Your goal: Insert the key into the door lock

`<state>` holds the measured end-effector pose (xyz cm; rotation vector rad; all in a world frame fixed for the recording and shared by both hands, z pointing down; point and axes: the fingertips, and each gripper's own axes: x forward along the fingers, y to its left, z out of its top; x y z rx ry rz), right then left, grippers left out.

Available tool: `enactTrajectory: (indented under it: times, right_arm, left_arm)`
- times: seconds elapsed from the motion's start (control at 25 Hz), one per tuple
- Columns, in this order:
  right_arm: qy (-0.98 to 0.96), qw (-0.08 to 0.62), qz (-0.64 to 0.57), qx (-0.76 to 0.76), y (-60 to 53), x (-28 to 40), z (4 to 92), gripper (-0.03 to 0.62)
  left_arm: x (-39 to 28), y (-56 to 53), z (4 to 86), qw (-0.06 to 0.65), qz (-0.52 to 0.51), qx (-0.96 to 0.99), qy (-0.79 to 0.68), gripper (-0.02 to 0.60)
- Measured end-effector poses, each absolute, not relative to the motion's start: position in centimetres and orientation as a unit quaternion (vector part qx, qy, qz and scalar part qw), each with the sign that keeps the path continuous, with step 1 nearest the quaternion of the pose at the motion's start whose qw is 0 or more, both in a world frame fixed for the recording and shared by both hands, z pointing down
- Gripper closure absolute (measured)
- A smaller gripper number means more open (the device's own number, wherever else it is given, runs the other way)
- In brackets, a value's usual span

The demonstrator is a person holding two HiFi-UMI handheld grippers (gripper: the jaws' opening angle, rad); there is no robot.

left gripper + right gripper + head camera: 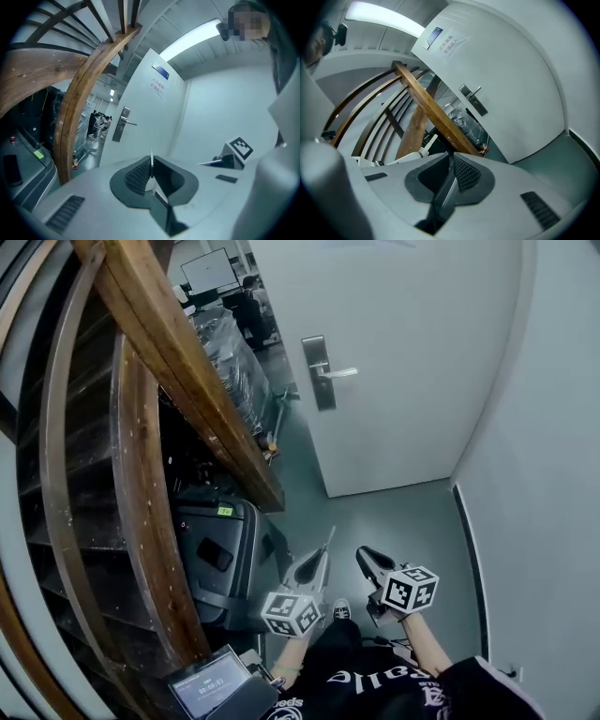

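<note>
While left gripper (151,168) fingers pinch the key (151,157) between them, right gripper (451,157) fingers press together empty.

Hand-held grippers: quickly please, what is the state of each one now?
Left hand-held gripper: closed on a thin metal blade, apparently the key.
Right hand-held gripper: closed, nothing between its jaws.

Lock plate (320,390) — details too small
</note>
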<state>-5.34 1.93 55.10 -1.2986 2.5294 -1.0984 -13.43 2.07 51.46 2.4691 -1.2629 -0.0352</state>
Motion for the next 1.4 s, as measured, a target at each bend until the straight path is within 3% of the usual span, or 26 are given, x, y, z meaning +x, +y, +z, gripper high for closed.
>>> enactTrajectory:
  times: [0.52,0.88,1.4]
  right_arm:
    - [0.821,0.049,-0.355,-0.445,-11.6,-6.9,54.6,0.551]
    - [0.842,0.020,-0.350,-0.409,-19.9,-4.7,55.2,0.553]
    - [0.896,-0.043,-0.318,-0.308,-30.5,-0.3,53.9,0.552]
  left_arm:
    - [-16.2,-12.0,52.0,0.214,-0.032,0.871,-0.441,0.557]
    - [-14.1,-19.5,53.7,0.253,-0.048,0.841,-0.476,0.557]
    - [-8.5,-32.6,54.3,0.331,-0.154,0.770,-0.523,0.557]
